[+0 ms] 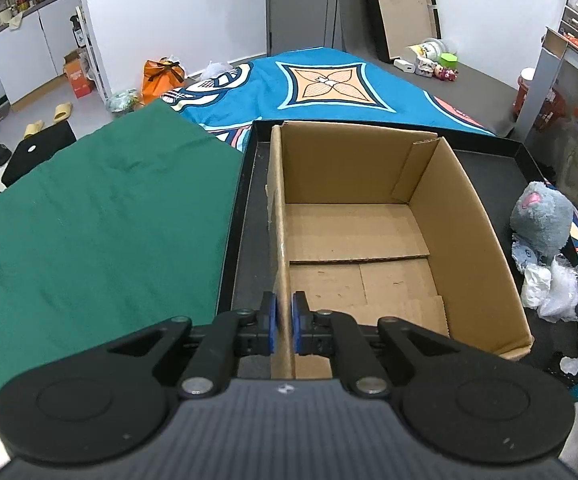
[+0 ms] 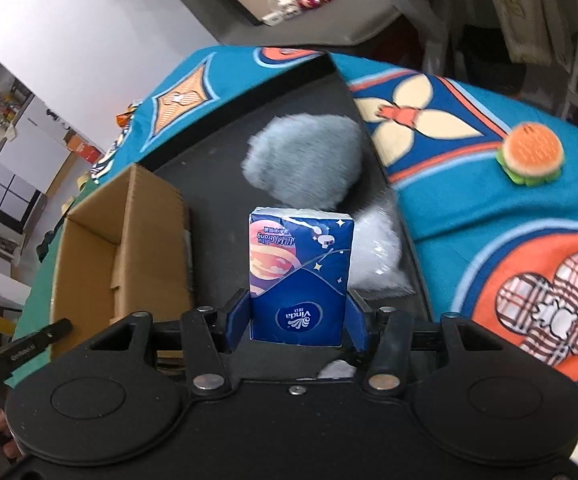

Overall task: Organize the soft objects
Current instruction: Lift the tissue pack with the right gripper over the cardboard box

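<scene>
While the left gripper [image 1: 284,322] pinches the cardboard box's [image 1: 469,216] near-left wall, the right gripper [image 2: 296,322] grips a blue tissue pack [image 2: 301,276] near the grey plush toy [image 2: 305,160].

Blue tissue pack [image 2: 301,276], grey plush [image 2: 305,160]

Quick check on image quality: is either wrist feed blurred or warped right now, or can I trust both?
Left wrist view: sharp, evenly lit, fisheye bending at the edges; the cardboard box wall pinched in the left gripper reads clearly. Right wrist view: motion-smeared behind; the grey plush toy and burger toy are soft, but the tissue pack in the right gripper stays crisp.
</scene>
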{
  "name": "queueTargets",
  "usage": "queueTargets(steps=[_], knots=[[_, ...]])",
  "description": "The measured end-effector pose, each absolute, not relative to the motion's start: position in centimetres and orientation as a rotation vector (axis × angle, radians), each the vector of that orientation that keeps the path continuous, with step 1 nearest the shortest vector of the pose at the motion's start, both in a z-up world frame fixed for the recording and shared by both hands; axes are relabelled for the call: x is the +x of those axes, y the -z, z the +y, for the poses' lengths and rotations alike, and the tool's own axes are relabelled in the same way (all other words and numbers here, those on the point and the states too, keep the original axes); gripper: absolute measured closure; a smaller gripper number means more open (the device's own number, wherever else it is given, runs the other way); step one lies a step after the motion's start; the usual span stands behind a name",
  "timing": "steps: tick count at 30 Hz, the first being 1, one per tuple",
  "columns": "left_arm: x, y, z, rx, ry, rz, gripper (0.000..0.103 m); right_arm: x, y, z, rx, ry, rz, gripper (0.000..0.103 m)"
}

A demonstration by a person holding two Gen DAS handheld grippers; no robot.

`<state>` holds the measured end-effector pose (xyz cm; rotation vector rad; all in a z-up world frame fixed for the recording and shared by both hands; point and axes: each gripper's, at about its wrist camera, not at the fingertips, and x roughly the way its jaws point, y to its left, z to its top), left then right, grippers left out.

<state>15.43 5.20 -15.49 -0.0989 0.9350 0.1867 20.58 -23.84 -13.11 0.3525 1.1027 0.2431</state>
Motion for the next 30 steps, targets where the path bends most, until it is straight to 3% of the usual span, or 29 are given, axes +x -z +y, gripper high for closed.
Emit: queueTargets(steps=[30], knots=[[14.5, 16.3, 7.4, -0.193, -0.115, 0.93, 0.094, 21.3, 8.5, -9.8, 0.171, -0.475, 1.017, 0.053]])
